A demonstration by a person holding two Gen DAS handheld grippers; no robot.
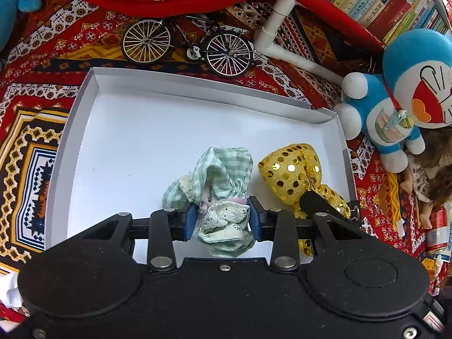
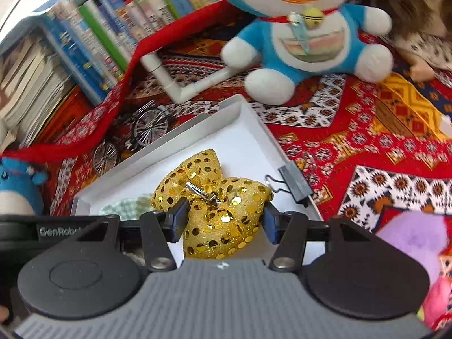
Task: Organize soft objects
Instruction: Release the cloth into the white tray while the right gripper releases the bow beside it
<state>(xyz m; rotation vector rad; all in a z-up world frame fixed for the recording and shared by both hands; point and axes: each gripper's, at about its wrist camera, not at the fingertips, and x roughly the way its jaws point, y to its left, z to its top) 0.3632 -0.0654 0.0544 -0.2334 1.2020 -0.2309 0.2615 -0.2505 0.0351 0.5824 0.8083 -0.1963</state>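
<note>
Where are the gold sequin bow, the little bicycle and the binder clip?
gold sequin bow (image 2: pixel 223 197): right wrist view, centre knot.
miniature bicycle (image 1: pixel 186 46): left wrist view, frame.
binder clip (image 2: pixel 295 182): right wrist view, black body.

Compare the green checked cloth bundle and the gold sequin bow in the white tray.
The green checked cloth bundle is matte, pale and crumpled into loose folds; the gold sequin bow is shiny, dotted with sequins and keeps a puffed bow shape. The bow carries a metal clip on its knot; the bundle shows none. The bundle is pinched by the left gripper; the bow lies between the right gripper fingers. Both are soft and lie side by side in the white tray.
</note>
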